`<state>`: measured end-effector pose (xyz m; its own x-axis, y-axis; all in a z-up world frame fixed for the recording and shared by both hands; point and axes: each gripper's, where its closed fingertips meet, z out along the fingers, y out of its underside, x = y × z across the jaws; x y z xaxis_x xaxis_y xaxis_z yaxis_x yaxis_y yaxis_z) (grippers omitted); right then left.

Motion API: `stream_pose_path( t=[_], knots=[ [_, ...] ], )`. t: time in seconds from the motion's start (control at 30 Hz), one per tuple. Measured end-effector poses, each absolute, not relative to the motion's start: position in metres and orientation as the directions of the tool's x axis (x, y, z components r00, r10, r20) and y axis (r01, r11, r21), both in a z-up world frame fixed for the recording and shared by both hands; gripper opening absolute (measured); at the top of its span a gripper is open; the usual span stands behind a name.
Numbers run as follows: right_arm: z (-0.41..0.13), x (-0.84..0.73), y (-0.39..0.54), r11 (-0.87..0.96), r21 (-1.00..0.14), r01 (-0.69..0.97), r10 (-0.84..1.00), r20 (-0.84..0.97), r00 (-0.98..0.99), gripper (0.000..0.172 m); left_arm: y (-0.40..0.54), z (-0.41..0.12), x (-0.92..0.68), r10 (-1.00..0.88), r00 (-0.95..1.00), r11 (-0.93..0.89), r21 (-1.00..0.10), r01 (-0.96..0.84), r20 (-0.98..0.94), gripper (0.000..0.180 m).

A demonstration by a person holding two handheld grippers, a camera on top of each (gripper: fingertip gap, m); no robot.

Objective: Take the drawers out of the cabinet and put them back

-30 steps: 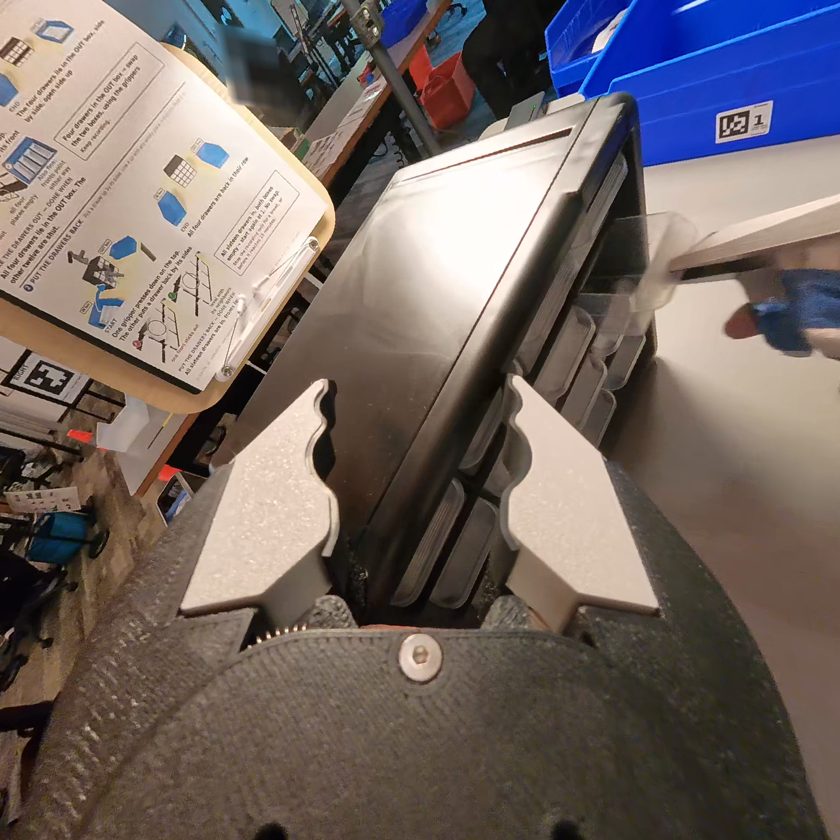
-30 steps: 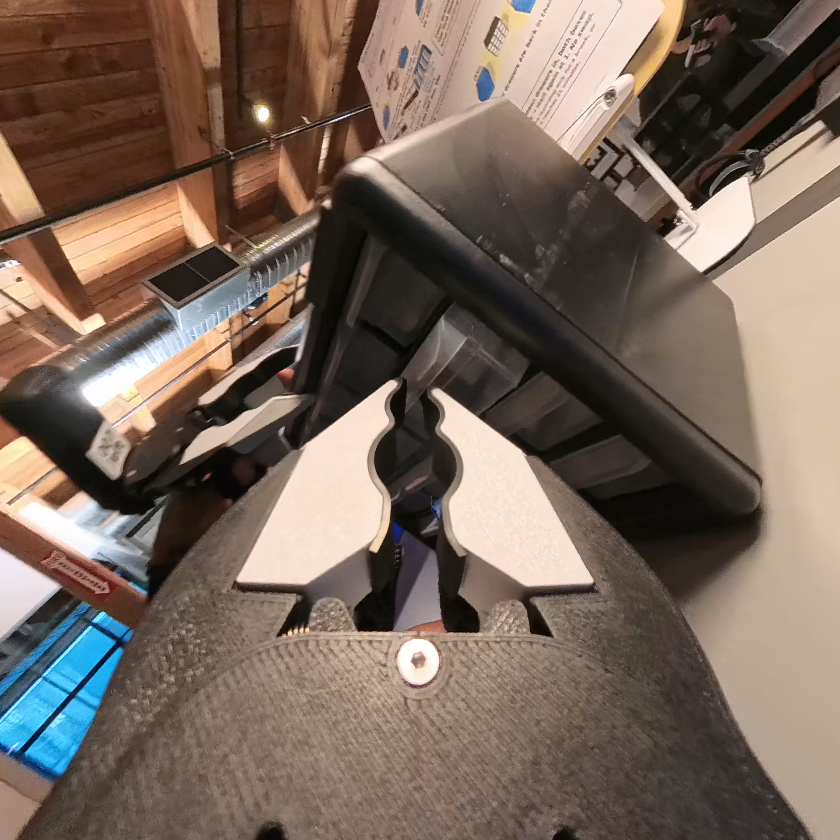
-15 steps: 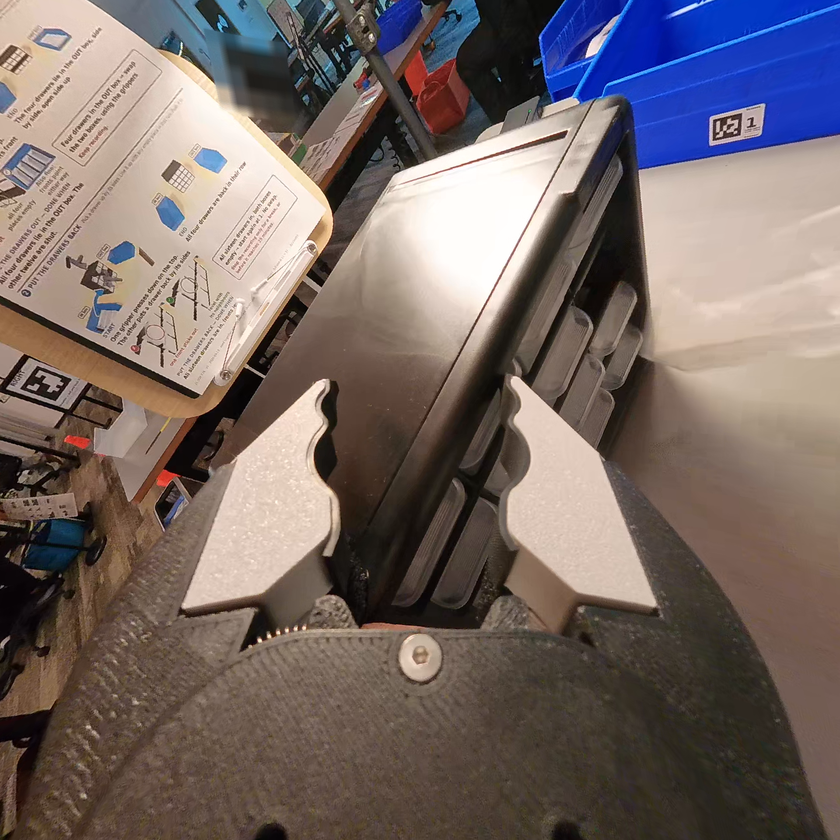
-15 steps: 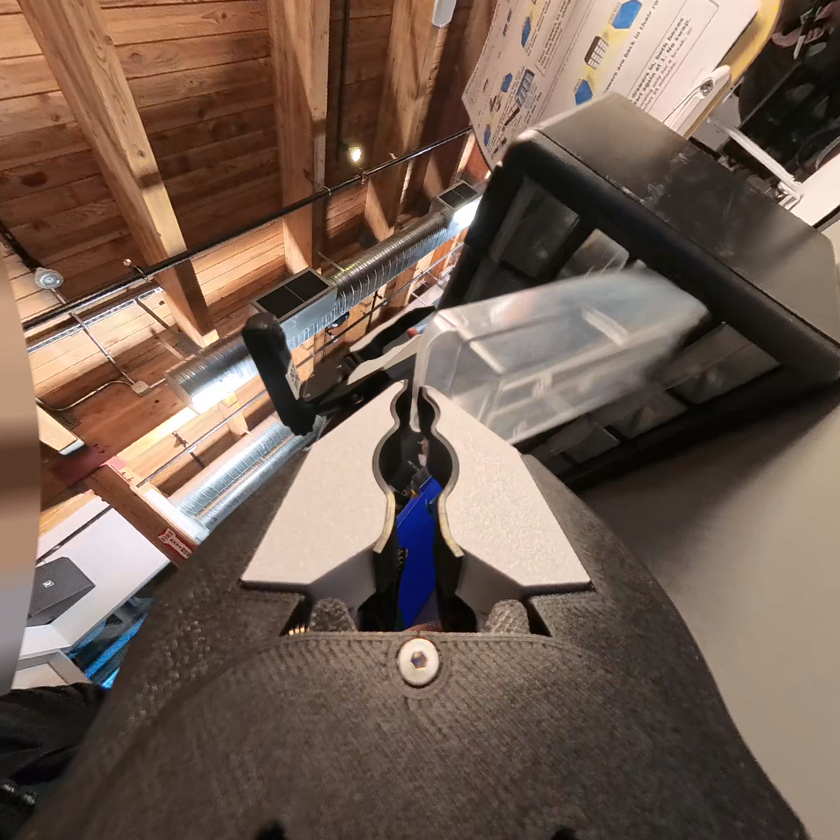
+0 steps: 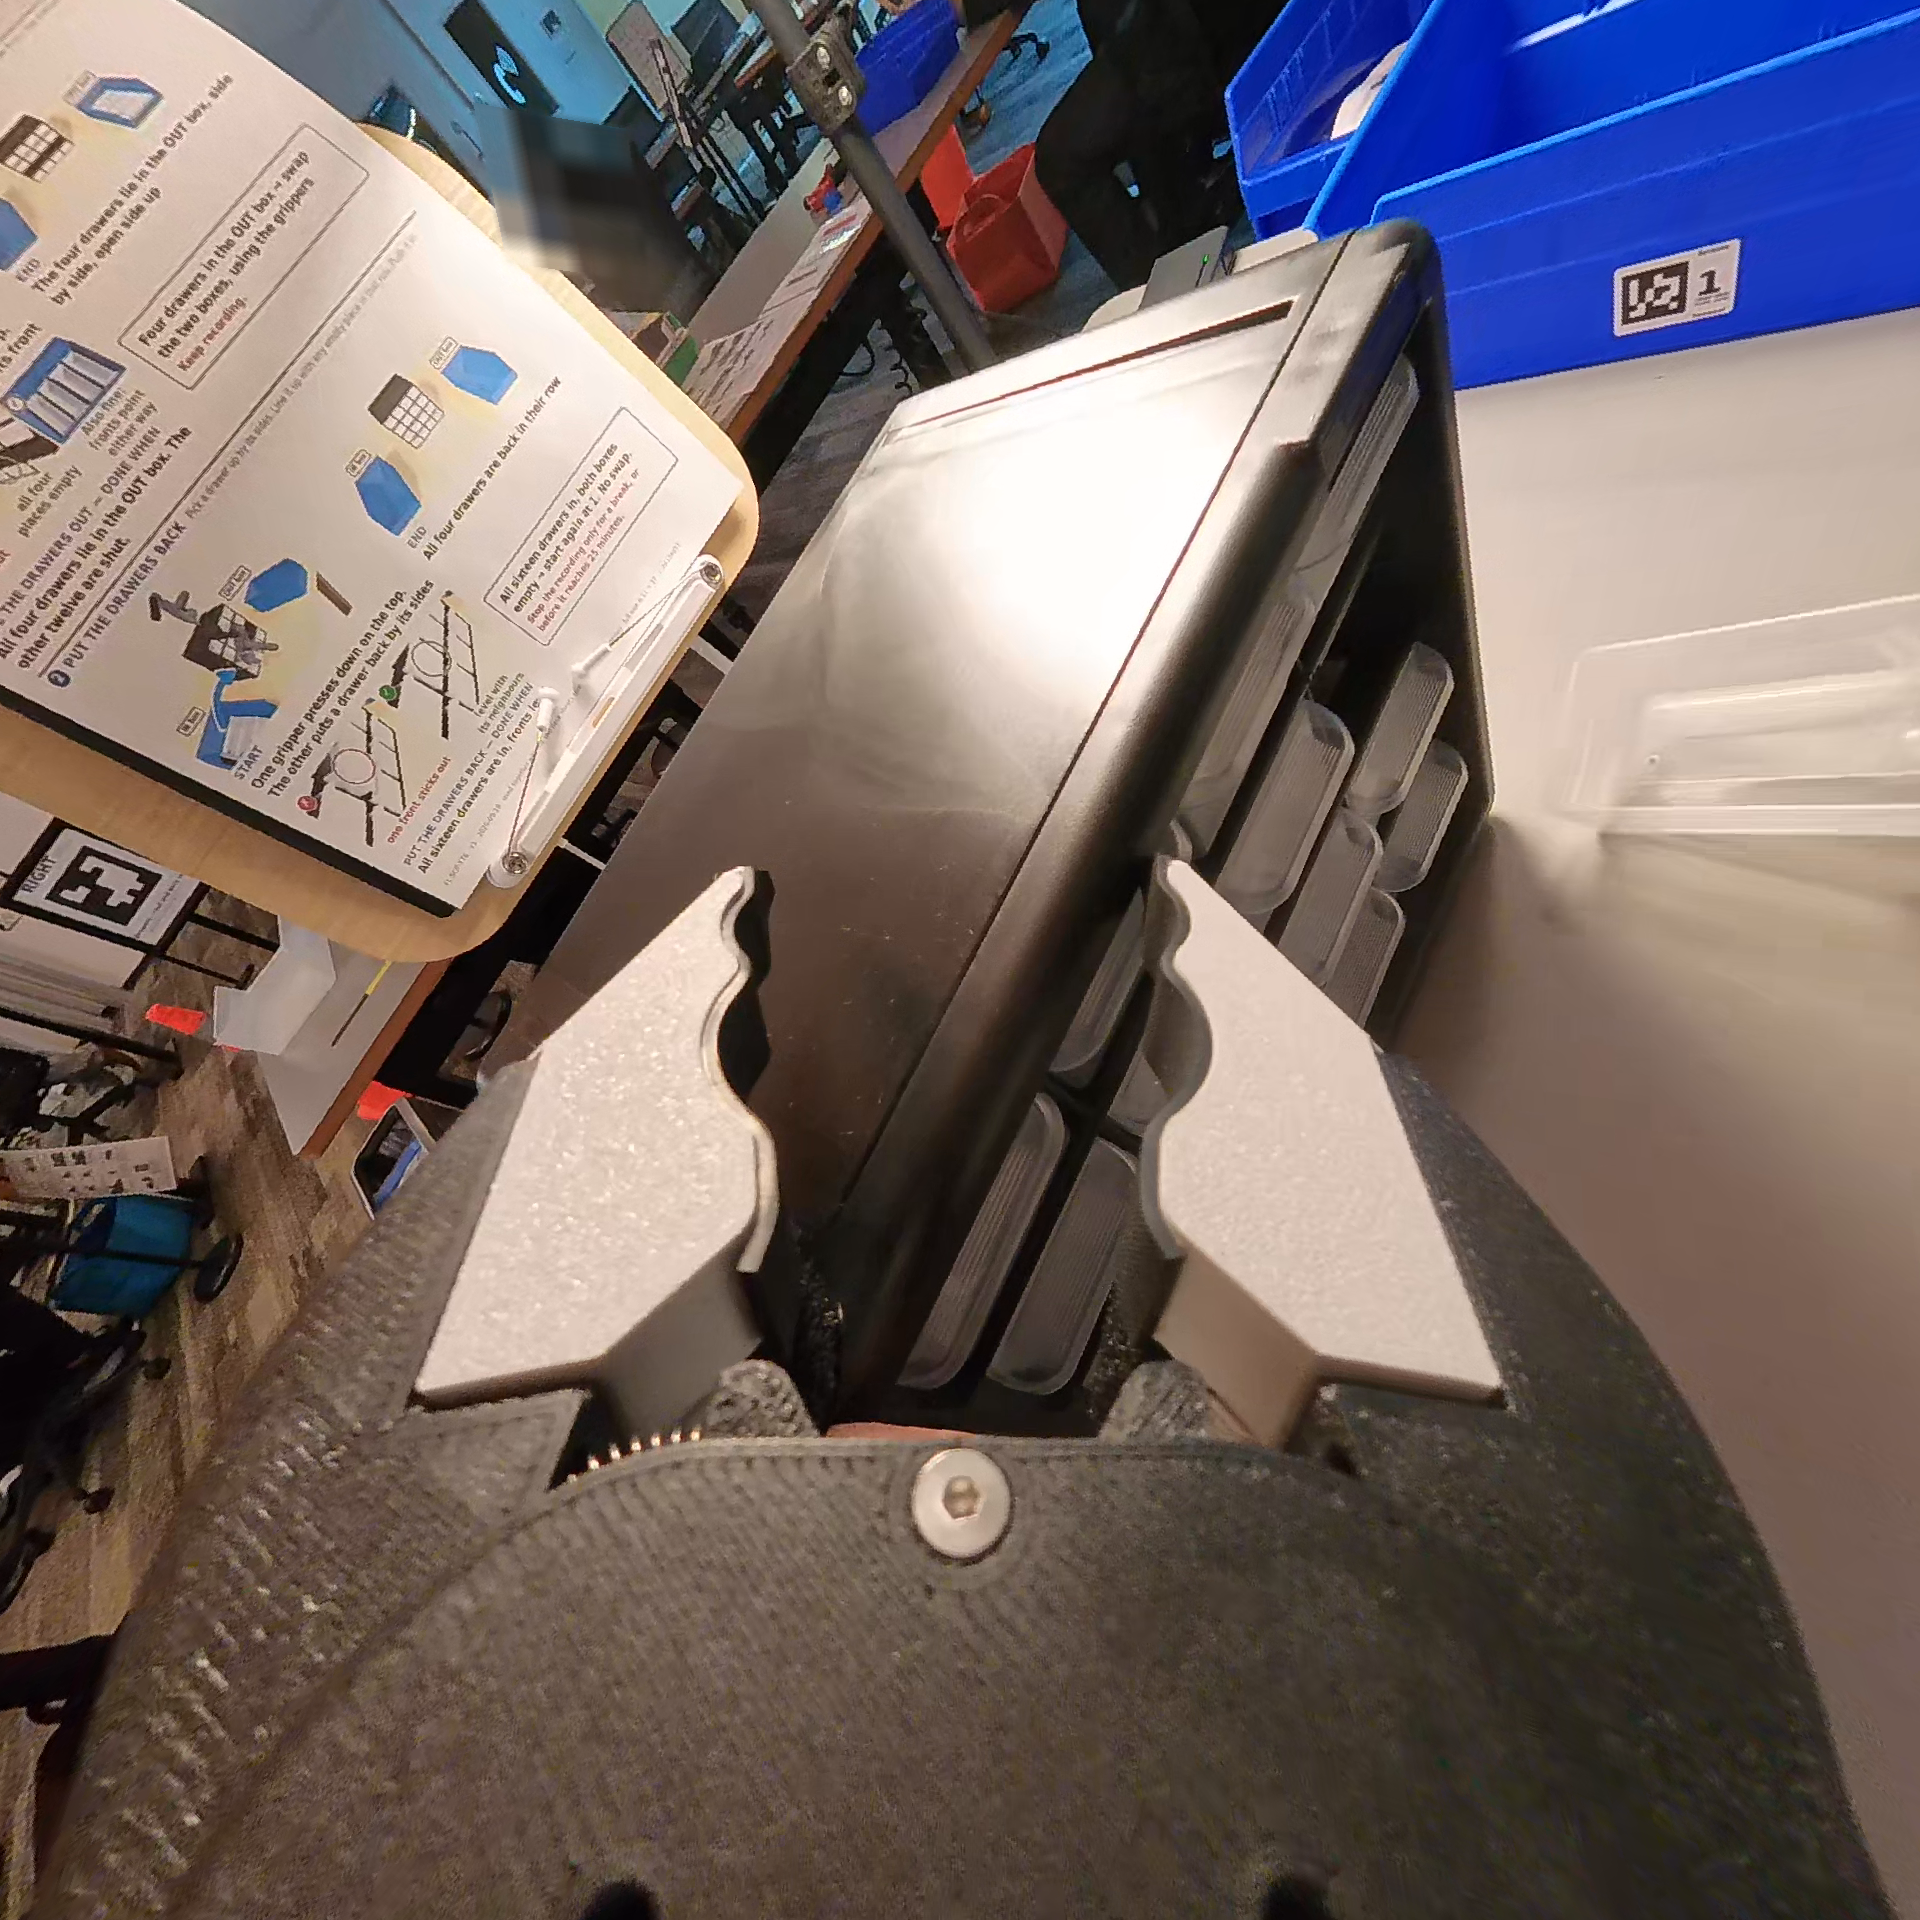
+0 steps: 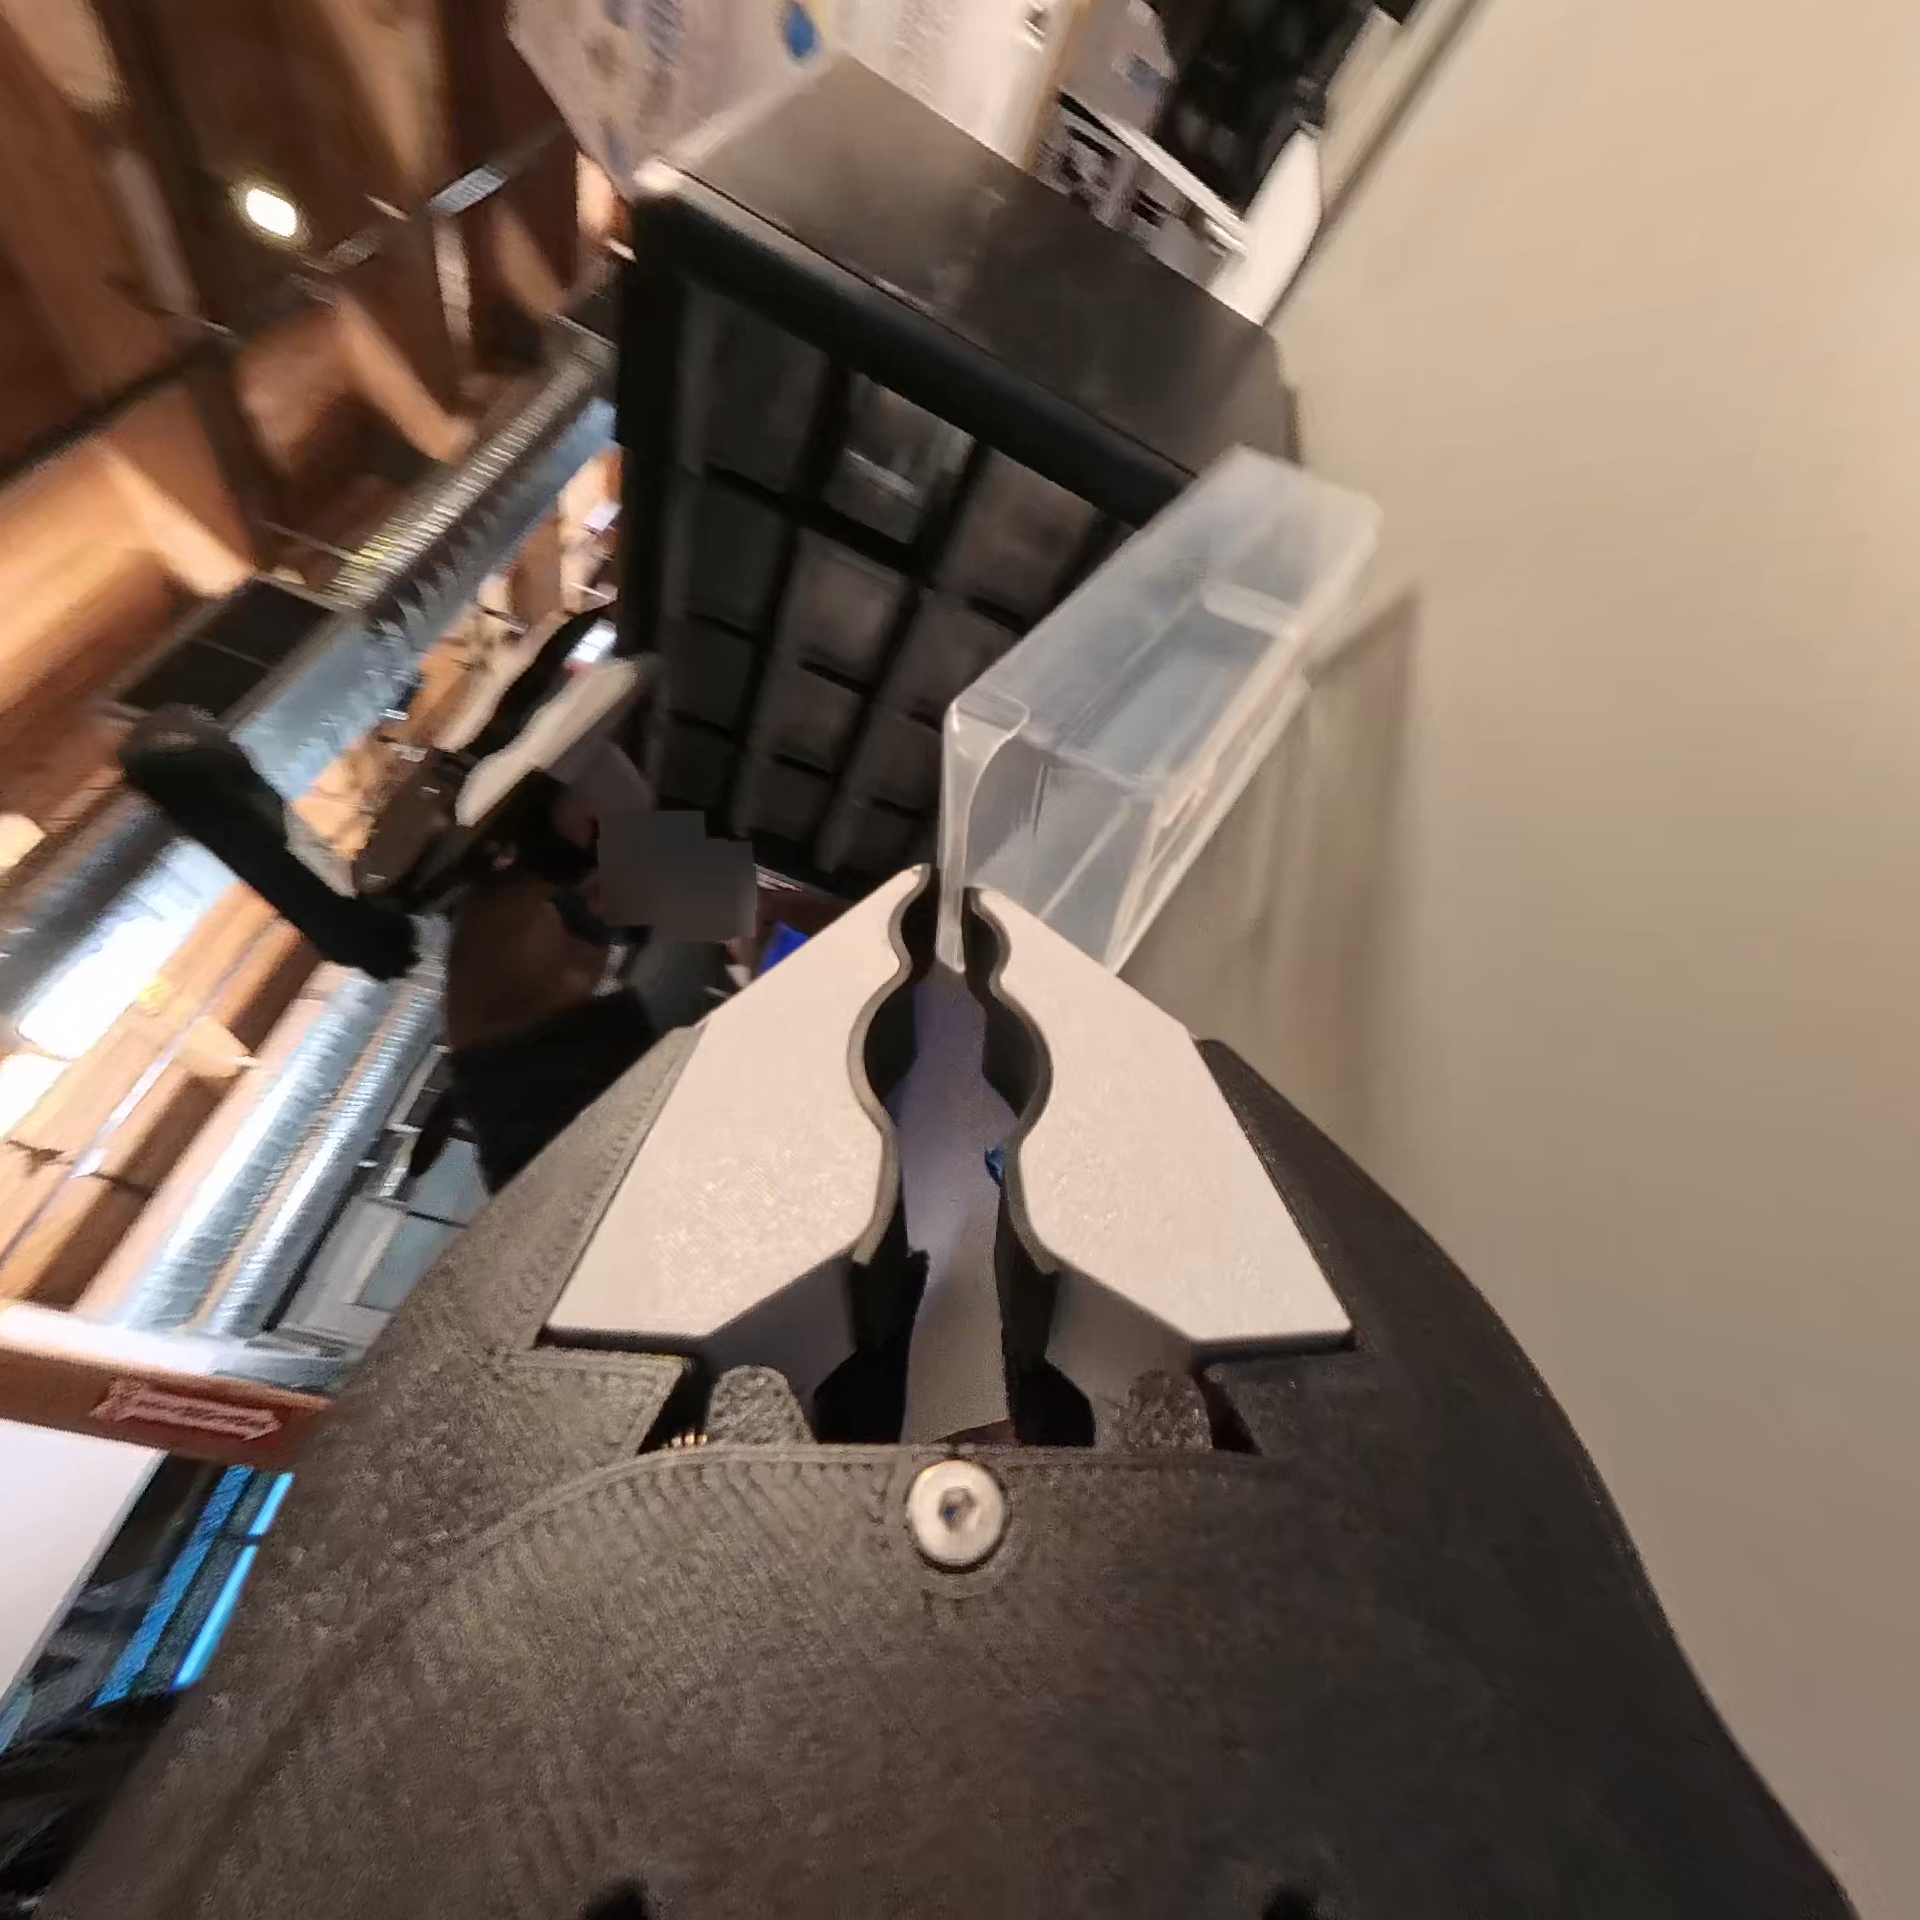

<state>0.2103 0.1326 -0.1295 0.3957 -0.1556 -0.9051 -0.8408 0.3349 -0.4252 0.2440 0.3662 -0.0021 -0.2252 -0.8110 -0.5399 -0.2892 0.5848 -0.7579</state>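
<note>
Our left gripper (image 5: 951, 1049) stands wide open astride the top front edge of the black cabinet (image 5: 935, 665), its pads not clamped on it, with bare grey table (image 5: 1662, 1143) open to the right. A second ago the clear drawer (image 6: 1153, 686) sat in its slot; now it is fully out, right of the cabinet above the table. Our right gripper (image 6: 948, 925) is pinched shut on its thin front lip; the drawer is transparent, oblong and blurred.
</note>
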Motion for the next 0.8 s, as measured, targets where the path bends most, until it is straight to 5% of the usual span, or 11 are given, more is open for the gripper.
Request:
stream_pose_path(
  t=[0.13,0.3,0.47,0.6,0.8],
  knots=[
    [-0.166,0.191,0.123,0.161,-0.453,-0.877,-0.347,-0.858,0.379,0.023,0.366,-0.002,0.244,-0.811,-0.225,0.585,-0.757,-0.289,-0.540,0.075],
    [-0.170,0.155,0.115,-0.144,-0.610,-0.779,-0.350,-0.705,0.617,0.027,0.366,-0.002,0.244,-0.811,-0.226,0.585,-0.758,-0.289,-0.539,0.075],
    [-0.134,0.171,0.114,-0.348,-0.909,-0.229,-0.252,-0.144,0.957,0.032,0.366,-0.002,0.244,-0.812,-0.228,0.584,-0.758,-0.291,-0.538,0.075],
    [-0.154,0.191,0.121,-0.626,-0.742,0.240,-0.059,0.353,0.934,0.058,0.366,-0.002,0.244,-0.812,-0.228,0.583,-0.761,-0.286,-0.537,0.075],
    [-0.178,0.195,0.136,-0.697,-0.531,0.482,0.219,0.482,0.848,0.060,0.365,-0.002,0.243,-0.810,-0.240,0.585,-0.760,-0.282,-0.535,0.074]
  ],
)
